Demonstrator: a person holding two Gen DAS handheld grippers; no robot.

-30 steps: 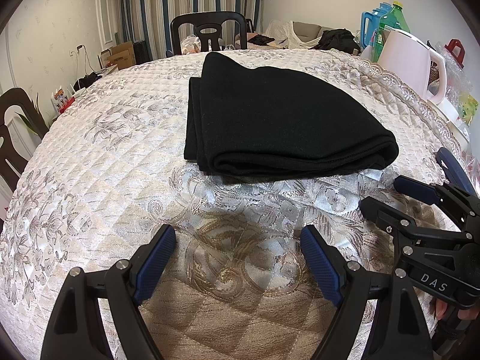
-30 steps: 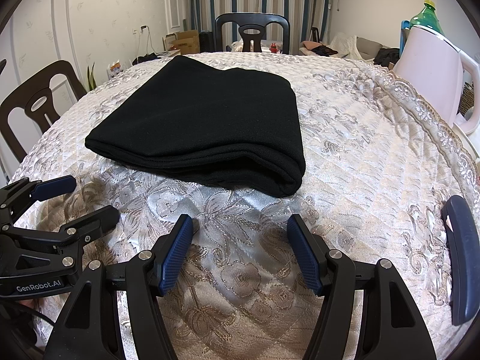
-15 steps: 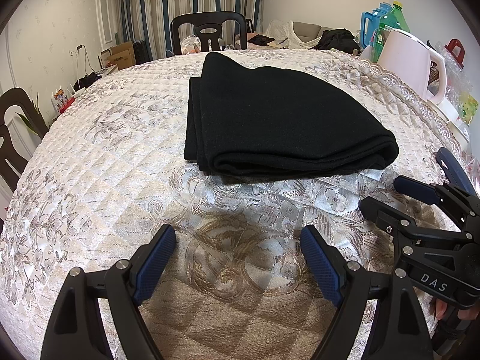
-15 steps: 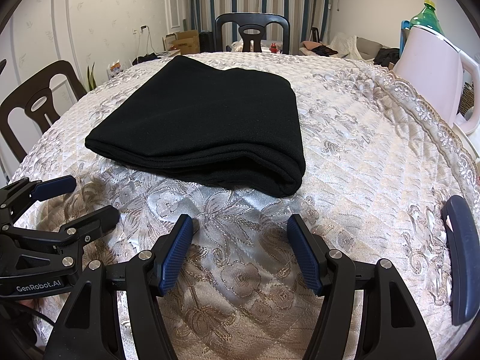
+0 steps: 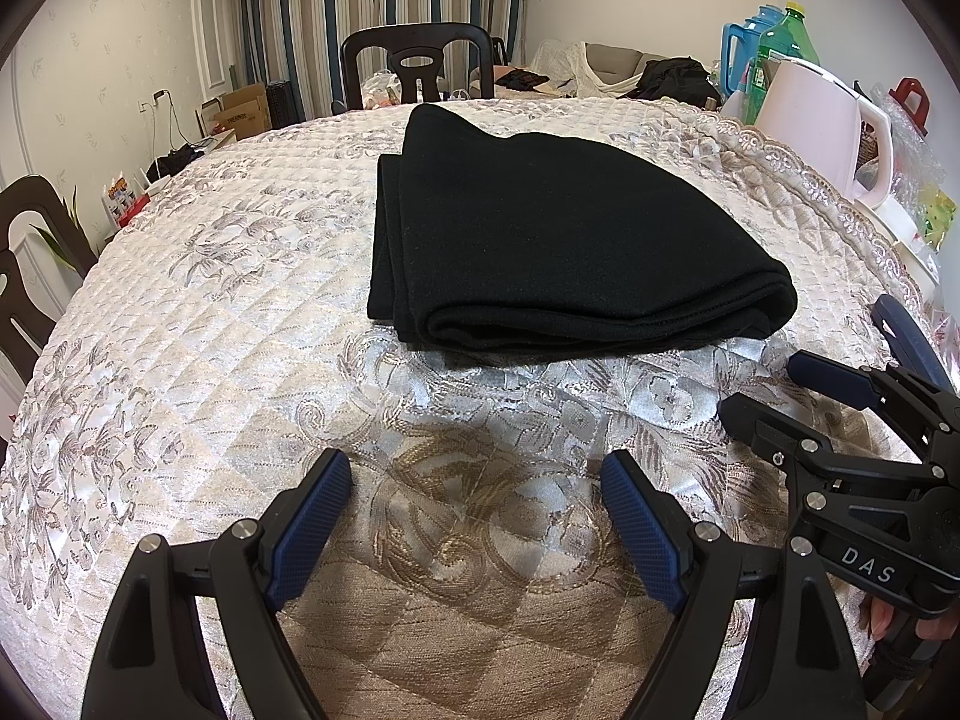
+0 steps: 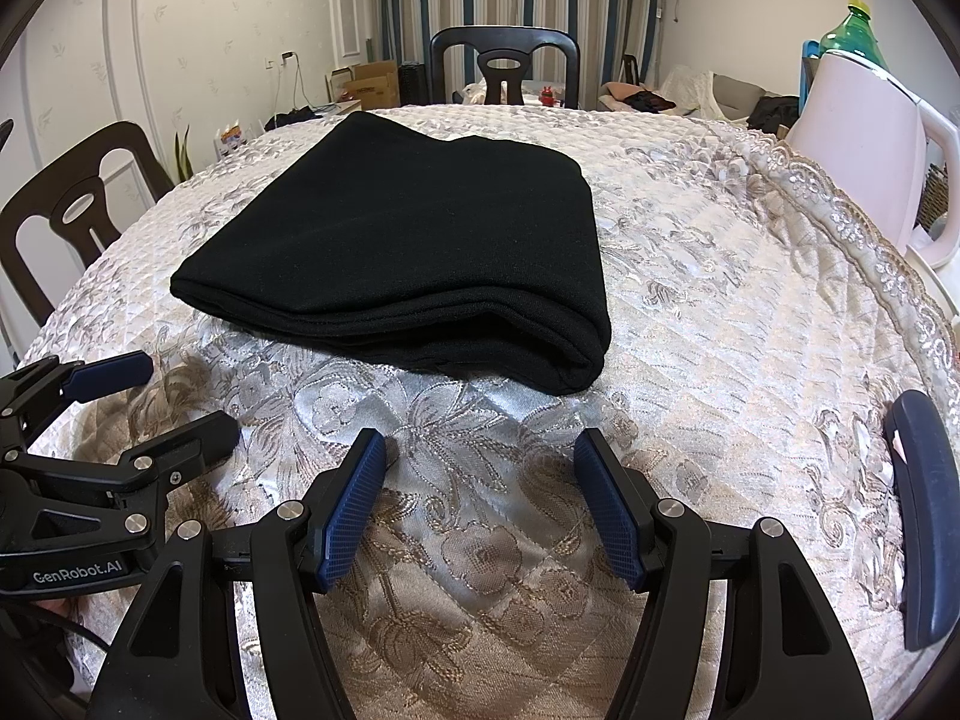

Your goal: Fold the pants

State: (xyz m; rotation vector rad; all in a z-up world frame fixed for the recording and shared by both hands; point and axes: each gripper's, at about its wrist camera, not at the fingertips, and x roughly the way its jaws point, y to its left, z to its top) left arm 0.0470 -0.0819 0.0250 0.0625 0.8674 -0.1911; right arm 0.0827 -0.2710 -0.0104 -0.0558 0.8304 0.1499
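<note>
The black pants (image 5: 558, 240) lie folded in a thick, flat stack in the middle of the round table, also seen in the right wrist view (image 6: 408, 258). My left gripper (image 5: 477, 516) is open and empty, low over the cloth in front of the pants. My right gripper (image 6: 480, 498) is open and empty too, beside the left one. Each gripper shows in the other's view: the right one (image 5: 840, 414) at the right edge, the left one (image 6: 150, 396) at the left edge. Neither touches the pants.
The table wears a quilted floral cloth (image 5: 210, 312). A pink kettle (image 5: 822, 126) and bottles (image 5: 786, 42) stand at the right rim. Dark chairs stand at the far side (image 5: 417, 60) and left (image 6: 72, 204). A dark blue curved piece (image 6: 921, 516) lies at the right.
</note>
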